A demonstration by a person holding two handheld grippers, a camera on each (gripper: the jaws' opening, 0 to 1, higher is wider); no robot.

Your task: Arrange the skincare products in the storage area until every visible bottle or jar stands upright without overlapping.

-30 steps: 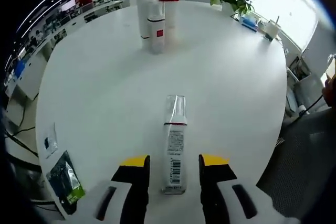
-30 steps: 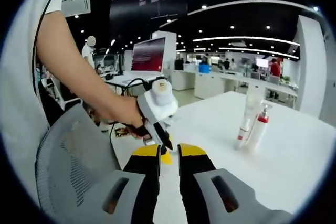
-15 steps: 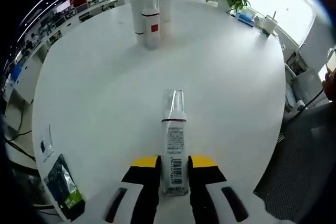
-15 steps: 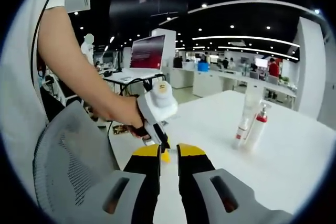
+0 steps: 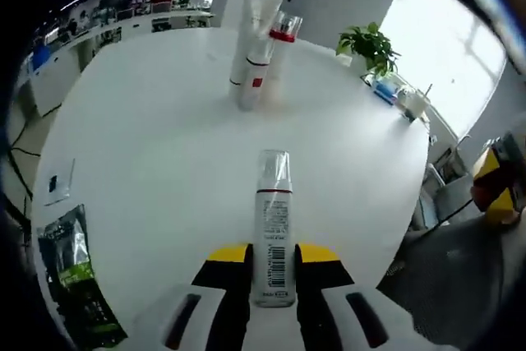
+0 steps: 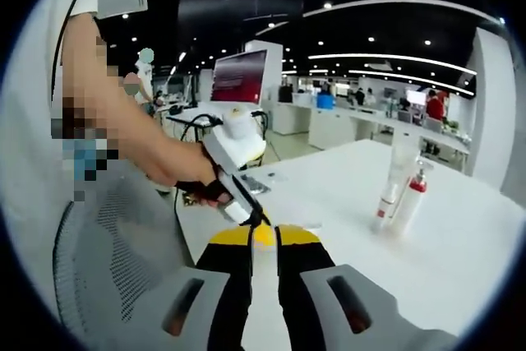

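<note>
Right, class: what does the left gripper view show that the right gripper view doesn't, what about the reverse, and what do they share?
Left gripper view gives: the left tongs shut on a bottle, a potted plant and a green packet. Right gripper view gives: the right tongs, a hand, a mesh chair and a red screen. Shared: the white table and the two standing products.

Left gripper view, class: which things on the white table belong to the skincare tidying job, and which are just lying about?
Belonging to the job:
- clear-capped bottle, held between the left gripper jaws
- white tube, standing
- red-collared pump bottle, standing beside it

Just lying about:
- potted plant
- green packet
- small clear sachet
</note>
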